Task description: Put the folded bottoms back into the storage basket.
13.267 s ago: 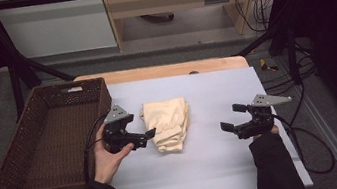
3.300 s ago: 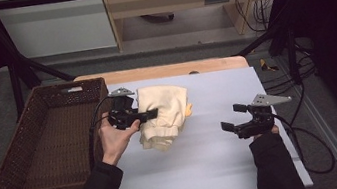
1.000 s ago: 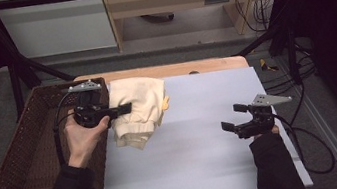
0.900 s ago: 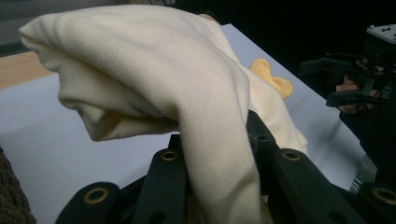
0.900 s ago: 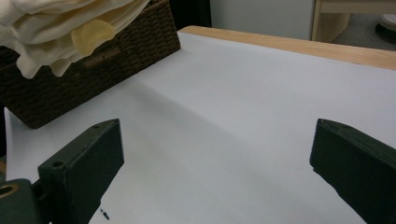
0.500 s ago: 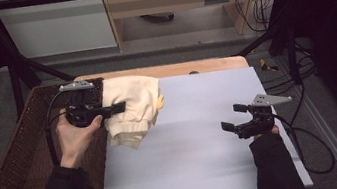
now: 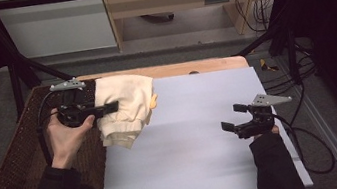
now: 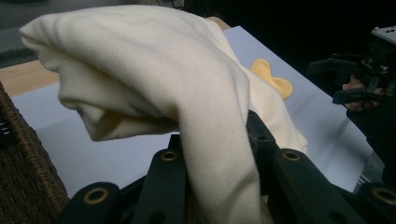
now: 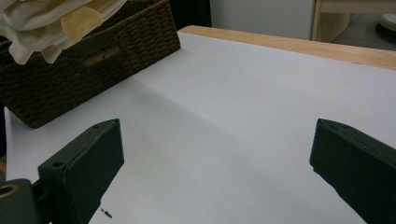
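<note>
A folded cream garment (image 7: 125, 106) with a yellow patch hangs in the air at the left edge of the white table, draped over my left gripper's (image 7: 108, 108) jaws. That gripper is shut on the cloth, which spills over both black jaws in the left gripper view (image 8: 187, 102). It is held above the right rim of the brown wicker basket (image 7: 18, 152). My right gripper (image 7: 233, 117) rests open near the table's right side, nothing between its jaws (image 9: 210, 172). The garment (image 9: 56, 23) and the basket (image 9: 79, 65) appear far off in the right gripper view.
The white table sheet (image 7: 203, 135) lies between the two hands. A wooden strip (image 7: 188, 68) runs along the far edge. Cables (image 7: 308, 129) trail off the table's right side. A black frame post (image 7: 15, 82) stands behind the basket.
My left gripper has carried the garment leftward off the table's middle toward the basket and lifted it. The right gripper has stayed where it was.
</note>
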Available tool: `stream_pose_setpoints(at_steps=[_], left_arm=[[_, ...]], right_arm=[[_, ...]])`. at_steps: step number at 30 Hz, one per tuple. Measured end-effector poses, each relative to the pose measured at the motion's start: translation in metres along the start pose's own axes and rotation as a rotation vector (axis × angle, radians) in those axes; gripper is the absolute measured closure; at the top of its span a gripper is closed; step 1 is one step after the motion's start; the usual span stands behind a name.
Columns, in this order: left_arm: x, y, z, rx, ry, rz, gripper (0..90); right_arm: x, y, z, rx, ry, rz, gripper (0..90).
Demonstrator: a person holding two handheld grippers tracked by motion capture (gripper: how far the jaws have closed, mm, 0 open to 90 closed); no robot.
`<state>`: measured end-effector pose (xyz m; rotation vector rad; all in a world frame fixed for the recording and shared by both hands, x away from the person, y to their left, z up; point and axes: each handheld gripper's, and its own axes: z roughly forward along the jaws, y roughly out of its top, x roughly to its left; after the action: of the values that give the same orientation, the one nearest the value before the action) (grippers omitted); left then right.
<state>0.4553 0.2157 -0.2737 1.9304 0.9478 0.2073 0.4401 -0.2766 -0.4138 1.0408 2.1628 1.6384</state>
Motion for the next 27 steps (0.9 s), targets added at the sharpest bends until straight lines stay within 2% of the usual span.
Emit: stream_pose_setpoints(at_steps=[27], left_arm=[[0.016,-0.001,-0.029,-0.013,0.045,-0.012,73.1]], right_arm=[[0.000,0.000,0.000,0.002,0.000,0.000,3.3]])
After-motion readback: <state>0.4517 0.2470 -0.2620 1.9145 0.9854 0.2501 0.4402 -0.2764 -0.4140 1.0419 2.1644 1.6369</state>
